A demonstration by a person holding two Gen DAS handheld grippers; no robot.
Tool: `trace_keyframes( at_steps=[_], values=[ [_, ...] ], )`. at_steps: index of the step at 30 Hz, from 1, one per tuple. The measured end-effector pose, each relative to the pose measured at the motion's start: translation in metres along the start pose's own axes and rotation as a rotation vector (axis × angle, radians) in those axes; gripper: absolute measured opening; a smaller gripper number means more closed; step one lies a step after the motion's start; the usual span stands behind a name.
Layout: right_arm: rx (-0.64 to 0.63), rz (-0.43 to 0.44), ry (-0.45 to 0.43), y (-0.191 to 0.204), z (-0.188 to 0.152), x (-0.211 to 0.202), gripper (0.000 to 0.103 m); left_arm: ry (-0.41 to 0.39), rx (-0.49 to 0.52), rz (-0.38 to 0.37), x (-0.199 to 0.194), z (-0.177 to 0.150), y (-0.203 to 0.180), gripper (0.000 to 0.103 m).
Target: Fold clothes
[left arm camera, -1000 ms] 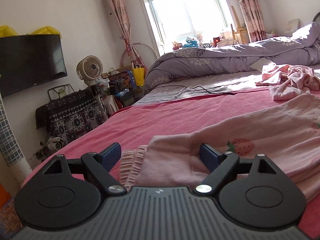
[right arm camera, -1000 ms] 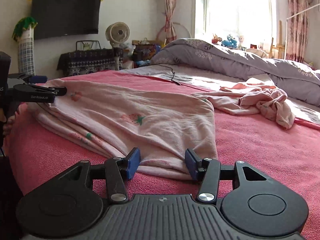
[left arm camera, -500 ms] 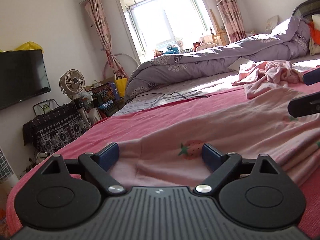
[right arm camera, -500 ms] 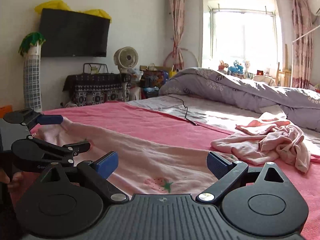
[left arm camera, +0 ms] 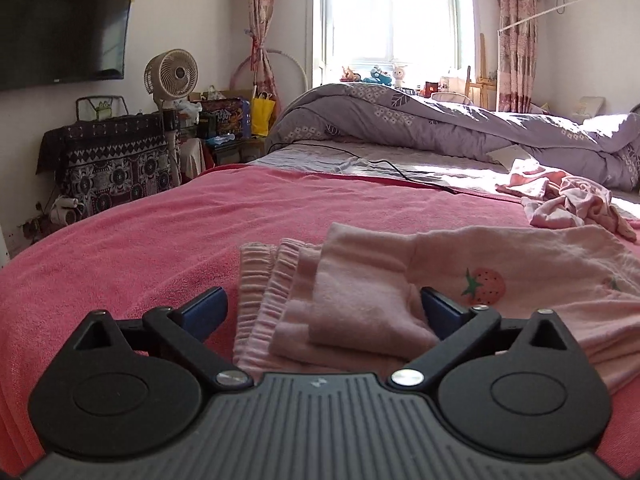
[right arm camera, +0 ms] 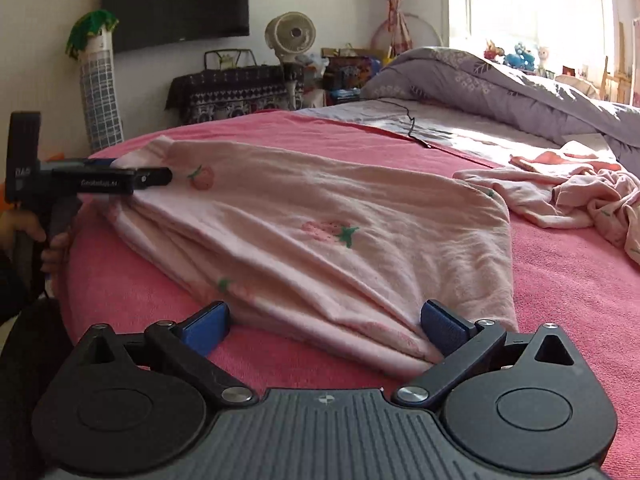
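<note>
Pink strawberry-print garment [right arm camera: 304, 232] lies folded on the bed between both tongs [left arm camera: 322, 310] [right arm camera: 322, 322], whose jaws are opening

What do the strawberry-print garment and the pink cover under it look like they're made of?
Strawberry-print garment: soft, matte knit, probably cotton jersey; it drapes in limp folds and has a gathered ribbed edge. Pink cover: likely terry towelling, judging by its fuzzy, looped nap.
</note>
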State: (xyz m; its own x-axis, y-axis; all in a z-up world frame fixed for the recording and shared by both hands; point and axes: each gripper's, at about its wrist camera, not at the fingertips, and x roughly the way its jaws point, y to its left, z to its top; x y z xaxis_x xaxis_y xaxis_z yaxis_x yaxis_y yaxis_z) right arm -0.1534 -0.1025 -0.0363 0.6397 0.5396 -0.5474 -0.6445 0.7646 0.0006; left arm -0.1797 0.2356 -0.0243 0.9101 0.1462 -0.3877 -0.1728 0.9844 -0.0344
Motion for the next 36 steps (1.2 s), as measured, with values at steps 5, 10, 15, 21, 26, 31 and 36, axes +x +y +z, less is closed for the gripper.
trace_keyframes(
  at_steps=[5, 10, 15, 21, 26, 31, 36],
  values=[
    [-0.022, 0.021, -0.051, -0.001, -0.017, -0.021, 0.103, -0.07, -0.005, 0.018, -0.021, 0.021, -0.016, 0.1],
    [0.011, 0.028, -0.132, 0.0, -0.025, -0.039, 0.103, -0.122, 0.101, -0.083, -0.022, 0.04, -0.066, 0.1],
    [0.13, 0.054, -0.2, -0.019, -0.028, -0.056, 0.103, -0.074, 0.211, -0.177, -0.004, 0.034, -0.118, 0.1],
    [0.507, 0.176, -0.179, -0.097, -0.028, -0.064, 0.099, 0.013, 0.267, -0.384, 0.009, 0.067, -0.147, 0.097],
    [0.811, 0.33, -0.144, -0.186, -0.018, -0.032, 0.088, 0.088, 0.249, -0.527, 0.014, 0.08, -0.168, 0.058],
    [0.839, 0.426, -0.003, -0.209, 0.005, 0.026, 0.079, 0.134, 0.388, -0.599, 0.007, 0.036, -0.201, 0.058],
    [0.778, 0.432, 0.068, -0.208, 0.027, 0.061, 0.06, 0.038, 0.589, -0.788, 0.0, 0.014, -0.263, 0.059]
  ],
)
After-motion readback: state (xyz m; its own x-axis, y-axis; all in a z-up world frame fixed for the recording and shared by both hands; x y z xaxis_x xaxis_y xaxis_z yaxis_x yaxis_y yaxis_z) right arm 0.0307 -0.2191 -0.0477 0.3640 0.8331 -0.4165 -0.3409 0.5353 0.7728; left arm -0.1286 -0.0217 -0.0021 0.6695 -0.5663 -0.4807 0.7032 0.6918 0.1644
